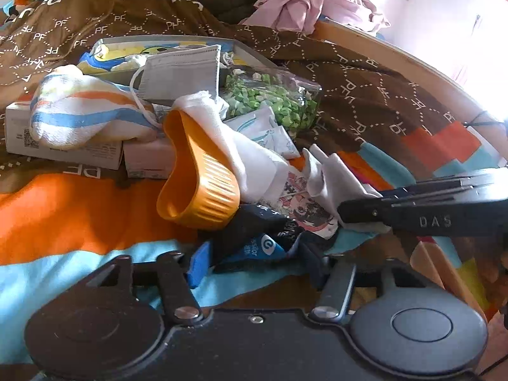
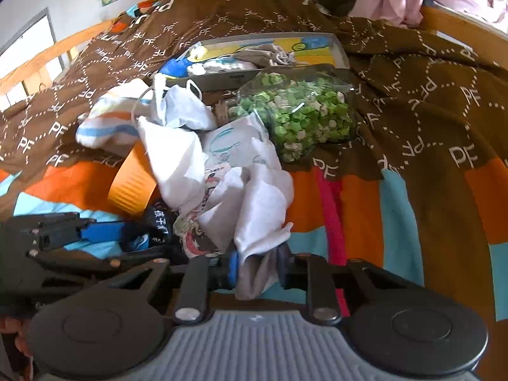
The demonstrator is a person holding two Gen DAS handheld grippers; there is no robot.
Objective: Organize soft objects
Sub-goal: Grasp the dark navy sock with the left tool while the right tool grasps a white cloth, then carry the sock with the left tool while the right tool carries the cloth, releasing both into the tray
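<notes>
while the right tool (image 2: 257, 270) pinches white cloth (image 2: 263, 209), only left view shows boxes (image 1: 63, 149).

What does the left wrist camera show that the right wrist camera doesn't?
Only the left wrist view shows the white boxes under the striped sock, and the orange cup mouth.

Only the right wrist view shows the right gripper closed on the white cloth.

Both show the bag of green pieces, face mask, dark sock and tray.
</notes>
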